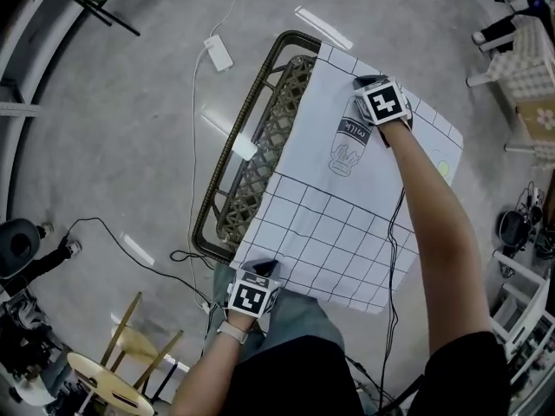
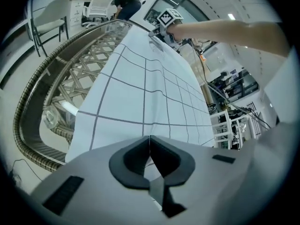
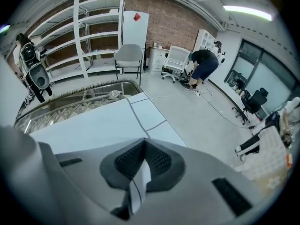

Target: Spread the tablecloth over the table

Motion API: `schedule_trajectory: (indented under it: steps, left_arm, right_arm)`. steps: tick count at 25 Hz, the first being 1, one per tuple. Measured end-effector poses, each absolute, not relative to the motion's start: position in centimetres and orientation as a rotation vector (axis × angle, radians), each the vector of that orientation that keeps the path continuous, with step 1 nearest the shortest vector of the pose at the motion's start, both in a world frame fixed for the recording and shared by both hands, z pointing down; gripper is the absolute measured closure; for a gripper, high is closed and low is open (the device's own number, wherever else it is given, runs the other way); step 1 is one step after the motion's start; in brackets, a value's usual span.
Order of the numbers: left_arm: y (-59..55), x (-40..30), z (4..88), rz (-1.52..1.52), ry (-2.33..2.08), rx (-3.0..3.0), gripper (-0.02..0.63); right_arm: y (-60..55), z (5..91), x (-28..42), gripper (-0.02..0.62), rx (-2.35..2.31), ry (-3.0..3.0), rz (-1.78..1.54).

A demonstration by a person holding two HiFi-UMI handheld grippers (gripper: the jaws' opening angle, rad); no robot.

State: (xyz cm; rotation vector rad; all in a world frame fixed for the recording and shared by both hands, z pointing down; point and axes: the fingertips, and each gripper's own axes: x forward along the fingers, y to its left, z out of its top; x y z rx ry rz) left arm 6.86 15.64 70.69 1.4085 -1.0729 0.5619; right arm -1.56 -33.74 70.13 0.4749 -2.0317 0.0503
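My left tongs [image 2: 150,159] are clamped shut on the near corner of the white tablecloth with dark grid lines and a milk-bottle print [image 1: 323,189]. My right tongs [image 3: 143,167] are pinched tight on its far edge, with a bit of cloth poking up between the pads. The cloth is stretched between the two, lying over the right part of the oval woven-rattan worktop [image 1: 227,156]. The worktop's left side is uncovered, and it stands on a grey concrete floor [image 1: 113,102].

White power adapter [image 1: 218,52] lying on floor [image 1: 130,128]; black cable [image 1: 102,220] snaking across it; wooden chair [image 1: 95,381] standing at lower-left corner; grey chair [image 3: 128,55] standing beside shelving [image 3: 98,27].
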Motion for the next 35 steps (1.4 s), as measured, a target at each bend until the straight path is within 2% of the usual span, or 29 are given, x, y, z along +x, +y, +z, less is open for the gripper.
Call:
schedule_trajectory:
  steps: [11, 26, 29, 35]
  left_arm:
    - [16.3, 0.3, 70.3, 0.581, -1.206, 1.387, 0.591]
    - [18.8, -9.4, 70.7, 0.557, -1.215, 1.366, 0.591]
    - [18.8, -10.0, 70.7, 0.514, -1.218, 1.344, 0.591]
    - [19.3, -11.0, 69.9, 0.516, -1.199, 1.375, 0.594]
  right_arm:
    - [-33.6, 69.5, -6.9, 0.588, 0.476, -2.064, 0.036]
    - [-28.8, 70.2, -20.8, 0.589, 0.424, -2.171, 0.098]
    - [-28.7, 69.6, -21.4, 0.589, 0.455, -2.122, -0.027]
    - [-30.2, 68.1, -19.6, 0.589, 0.524, -2.157, 0.044]
